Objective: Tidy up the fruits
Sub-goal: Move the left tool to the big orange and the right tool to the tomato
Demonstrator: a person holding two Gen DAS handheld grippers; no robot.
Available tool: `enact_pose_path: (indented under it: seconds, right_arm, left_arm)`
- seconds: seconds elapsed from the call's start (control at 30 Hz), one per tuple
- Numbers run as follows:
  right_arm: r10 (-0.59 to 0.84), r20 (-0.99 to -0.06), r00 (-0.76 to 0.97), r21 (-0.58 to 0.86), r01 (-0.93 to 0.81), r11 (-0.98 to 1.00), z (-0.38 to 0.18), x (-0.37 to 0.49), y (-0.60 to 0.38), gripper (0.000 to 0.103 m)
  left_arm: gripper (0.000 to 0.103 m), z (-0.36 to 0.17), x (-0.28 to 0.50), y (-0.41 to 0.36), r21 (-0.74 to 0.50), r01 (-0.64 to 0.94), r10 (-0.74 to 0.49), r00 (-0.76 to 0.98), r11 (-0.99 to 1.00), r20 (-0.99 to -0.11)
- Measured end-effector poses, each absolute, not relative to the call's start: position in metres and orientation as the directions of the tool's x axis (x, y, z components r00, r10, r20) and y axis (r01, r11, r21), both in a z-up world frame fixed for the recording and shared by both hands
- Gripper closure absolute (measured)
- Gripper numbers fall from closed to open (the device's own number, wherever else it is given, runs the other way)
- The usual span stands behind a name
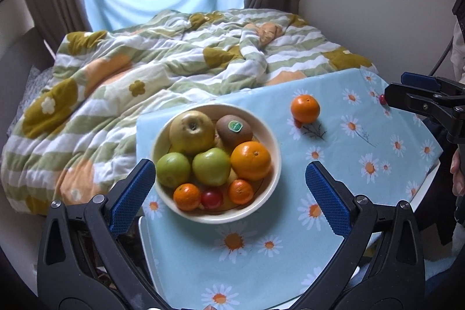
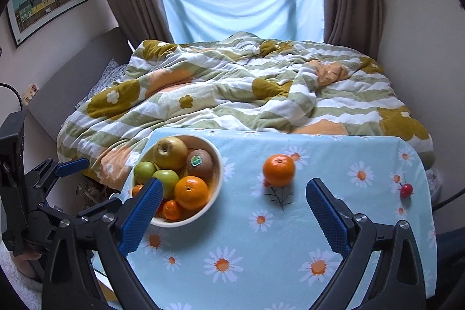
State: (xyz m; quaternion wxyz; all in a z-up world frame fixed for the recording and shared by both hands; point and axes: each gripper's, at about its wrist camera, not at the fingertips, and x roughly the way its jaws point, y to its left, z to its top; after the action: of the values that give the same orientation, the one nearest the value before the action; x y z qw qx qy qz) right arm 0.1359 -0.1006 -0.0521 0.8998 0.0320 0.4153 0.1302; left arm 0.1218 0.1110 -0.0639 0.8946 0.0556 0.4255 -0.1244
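A daisy-print blue cloth covers my counter (image 2: 261,252) at the foot of a bed. My left gripper (image 1: 229,193) and right gripper (image 2: 234,211) hover with jaws spread, both empty. The bowl (image 1: 273,141) holds apples, oranges, a kiwi. Beyond it a lone mandarin (image 2: 278,170) sits on the cloth, a cherry tomato (image 2: 406,190) well apart. Farther back lies the rumpled duvet (image 2: 232,89).

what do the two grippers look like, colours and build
Both match: the left gripper and right gripper have black plastic frames with silver rivets and triangular cut-outs. Their fingers carry blue pads with a fine diamond texture. A dark cable runs behind the right one.
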Motion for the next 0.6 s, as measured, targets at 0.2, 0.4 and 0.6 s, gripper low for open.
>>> enact_pose_path:
  seconds: [0.2, 0.4, 0.6]
  right_arm:
    - [0.206, -0.751, 0.627, 0.144, -0.149, 0.978, -0.055, 0.133, -0.169, 0.005]
    - [0.139, -0.761, 0.634, 0.092, -0.106, 0.99, -0.066, 0.134, -0.235, 0.005]
    - [0.105, -0.785, 0.61, 0.077, -0.073, 0.994, -0.092, 0.147, -0.292, 0.005]
  left_arm:
    - [0.0, -0.063, 0.137, 0.052, -0.028, 0.264, -0.19, 0.614, 0.964, -0.766]
    - [0.0, -0.073, 0.158, -0.004, -0.039, 0.229, -0.176, 0.619, 0.973, -0.765]
    - [0.0, -0.098, 0.185, -0.05, -0.036, 0.208, -0.157, 0.602, 0.977, -0.783]
